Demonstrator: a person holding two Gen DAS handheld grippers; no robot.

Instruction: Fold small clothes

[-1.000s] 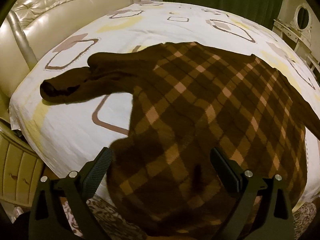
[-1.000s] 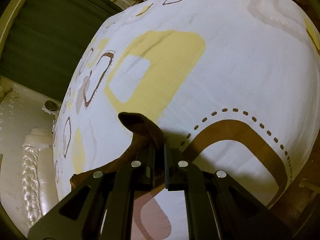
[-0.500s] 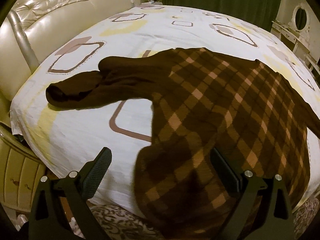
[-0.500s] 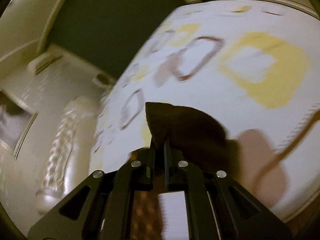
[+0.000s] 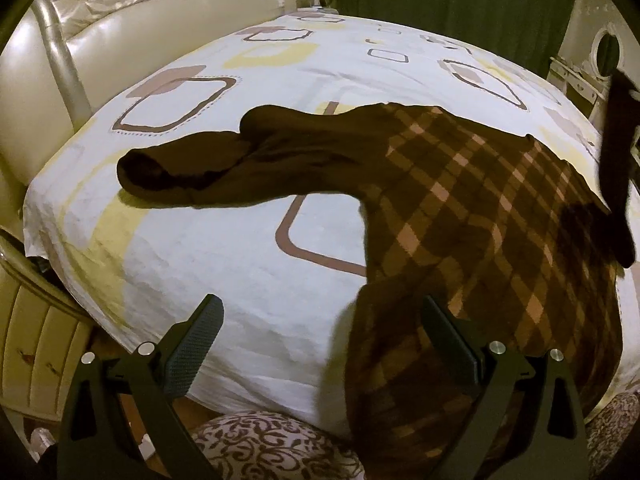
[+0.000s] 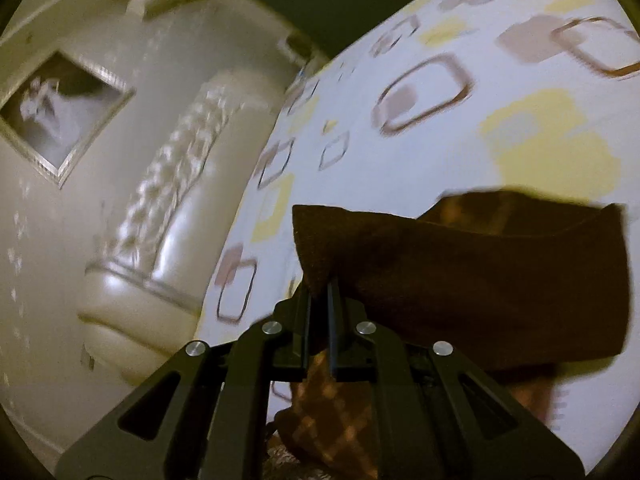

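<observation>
Brown checked sweater (image 5: 492,216) lies spread on the bed (image 5: 248,272), hem hanging over the near edge, one sleeve (image 5: 192,168) stretched left toward the headboard (image 5: 132,20). Left gripper (image 5: 320,344) wide apart, empty, above the near edge; bare sheet beneath. Right gripper (image 6: 319,308) clamped on the other sleeve (image 6: 480,276), lifted off the bed.

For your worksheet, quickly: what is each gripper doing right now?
Left gripper: open, holding nothing.
Right gripper: shut on the brown sleeve.
</observation>
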